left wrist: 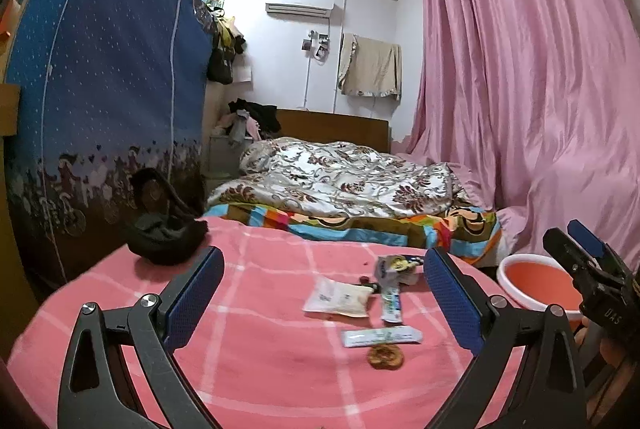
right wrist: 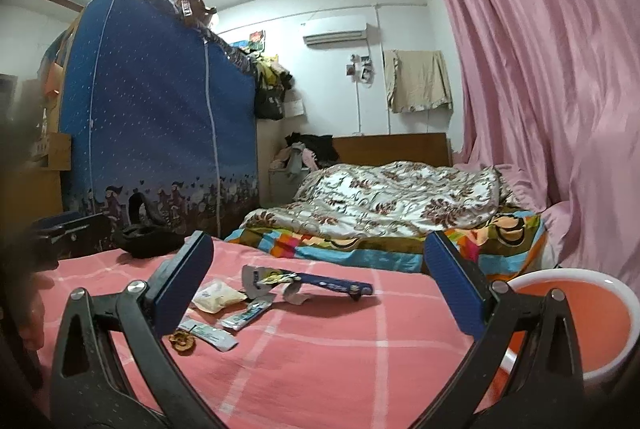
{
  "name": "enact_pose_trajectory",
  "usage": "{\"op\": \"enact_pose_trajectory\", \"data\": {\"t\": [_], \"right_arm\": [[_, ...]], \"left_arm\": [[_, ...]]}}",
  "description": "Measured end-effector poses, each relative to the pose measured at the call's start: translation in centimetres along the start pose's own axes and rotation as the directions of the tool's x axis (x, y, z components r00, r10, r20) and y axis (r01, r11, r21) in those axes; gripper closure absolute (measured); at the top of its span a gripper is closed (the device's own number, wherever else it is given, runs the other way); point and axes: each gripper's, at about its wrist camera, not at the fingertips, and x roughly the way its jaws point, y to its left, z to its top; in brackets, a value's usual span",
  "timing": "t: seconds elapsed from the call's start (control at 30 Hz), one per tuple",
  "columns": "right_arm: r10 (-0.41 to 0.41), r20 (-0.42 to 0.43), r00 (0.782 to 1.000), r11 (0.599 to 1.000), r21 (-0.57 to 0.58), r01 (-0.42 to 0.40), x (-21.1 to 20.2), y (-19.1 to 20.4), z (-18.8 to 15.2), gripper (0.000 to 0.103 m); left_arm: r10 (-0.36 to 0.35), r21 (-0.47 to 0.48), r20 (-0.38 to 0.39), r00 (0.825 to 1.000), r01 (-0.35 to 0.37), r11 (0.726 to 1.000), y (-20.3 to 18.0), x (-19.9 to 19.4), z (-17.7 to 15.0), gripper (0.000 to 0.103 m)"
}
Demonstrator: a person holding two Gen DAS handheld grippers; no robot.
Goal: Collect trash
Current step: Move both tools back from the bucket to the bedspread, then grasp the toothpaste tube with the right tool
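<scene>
Wrappers: white packet (left wrist: 338,298), sachet (left wrist: 382,336) and toothpaste-like tube (left wrist: 390,303) lie flat at 12 o'clock on pink-checked surface (left wrist: 260,369); fingers may skid over them.
Left gripper (left wrist: 324,303): fingers wide, empty.
Right gripper (right wrist: 316,295): fingers wide, empty.
Basin (right wrist: 580,313): 3 o'clock, past the edge; drops could miss.

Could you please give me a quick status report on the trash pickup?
Both claws, left and right, open, empty. Wrappers and brown scrap on pink cloth, untouched. Basin to the right. Nothing in the way.
</scene>
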Motion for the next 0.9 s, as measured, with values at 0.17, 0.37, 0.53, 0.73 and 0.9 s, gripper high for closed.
{"op": "enact_pose_trajectory", "data": {"t": [0.17, 0.37, 0.53, 0.73, 0.9], "right_arm": [[0.013, -0.077, 0.997, 1.000, -0.010, -0.013, 2.4, 1.2, -0.5, 0.000], [0.023, -0.189, 0.982, 1.000, -0.009, -0.026, 5.5, 2.0, -1.3, 0.000], [0.044, -0.307, 0.951, 0.999, 0.000, -0.046, 8.5, 2.4, -2.1, 0.000], [0.075, -0.443, 0.893, 0.996, -0.002, -0.085, 11.9, 3.2, -3.5, 0.021], [0.125, -0.558, 0.820, 0.992, 0.043, -0.122, 14.5, 3.4, -5.0, 0.033]], "left_arm": [[0.009, 0.001, -0.014, 1.000, -0.009, 1.000, 1.3, 0.9, 0.3, 0.005], [0.015, 0.010, -0.047, 0.999, -0.014, 1.000, 2.3, 2.2, 0.6, 0.005], [-0.001, 0.006, -0.105, 0.994, 0.002, 1.000, 3.3, 3.9, 0.8, 0.005], [-0.050, -0.045, -0.222, 0.974, 0.041, 0.998, 4.1, 6.7, 0.6, 0.006], [-0.085, -0.096, -0.348, 0.934, 0.055, 0.994, 4.4, 9.4, 0.1, 0.008]]}}
